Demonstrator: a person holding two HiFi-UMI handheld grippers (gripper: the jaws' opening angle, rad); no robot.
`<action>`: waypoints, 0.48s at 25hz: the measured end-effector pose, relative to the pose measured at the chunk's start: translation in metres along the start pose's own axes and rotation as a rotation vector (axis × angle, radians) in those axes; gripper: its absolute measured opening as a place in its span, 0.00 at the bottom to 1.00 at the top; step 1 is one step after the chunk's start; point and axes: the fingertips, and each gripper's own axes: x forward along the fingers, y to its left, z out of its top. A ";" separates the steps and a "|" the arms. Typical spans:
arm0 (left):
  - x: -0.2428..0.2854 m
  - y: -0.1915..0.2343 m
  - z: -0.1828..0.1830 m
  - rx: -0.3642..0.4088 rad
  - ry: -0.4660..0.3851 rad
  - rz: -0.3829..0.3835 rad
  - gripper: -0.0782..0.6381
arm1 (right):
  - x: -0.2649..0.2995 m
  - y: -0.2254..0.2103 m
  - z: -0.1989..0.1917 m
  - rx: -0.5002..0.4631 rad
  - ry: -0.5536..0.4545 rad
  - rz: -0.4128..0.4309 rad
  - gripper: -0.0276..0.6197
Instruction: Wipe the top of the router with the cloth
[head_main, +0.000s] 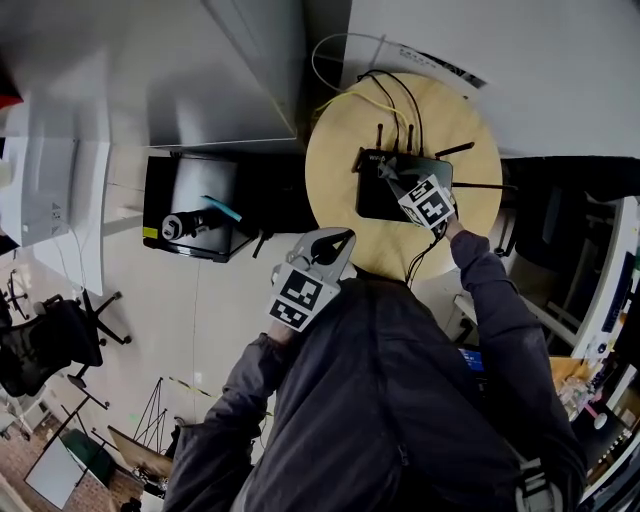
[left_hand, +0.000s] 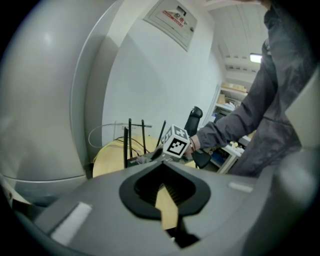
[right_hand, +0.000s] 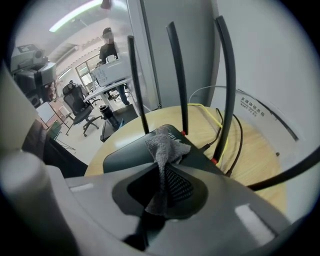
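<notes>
right gripper view | right jaws clench 1 cloth (right_hand: 165, 145) | 1 router (right_hand: 125, 152) | left jaws closed

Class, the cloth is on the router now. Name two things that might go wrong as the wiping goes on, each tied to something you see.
1. The antennas stand upright close behind the cloth held in the right gripper; a forward stroke may knock them or shove the router.
2. Cables run from the router's back across the round table; if the router slides, they may tug loose or drag.
</notes>
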 end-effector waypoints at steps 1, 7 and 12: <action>0.000 -0.001 0.000 0.001 0.000 -0.004 0.11 | -0.002 0.008 -0.005 0.001 -0.004 0.009 0.09; 0.006 -0.005 0.001 0.015 0.003 -0.031 0.11 | -0.012 0.052 -0.033 0.031 -0.020 0.064 0.09; 0.012 -0.009 0.004 0.032 0.012 -0.049 0.11 | -0.016 0.071 -0.045 0.068 -0.032 0.089 0.09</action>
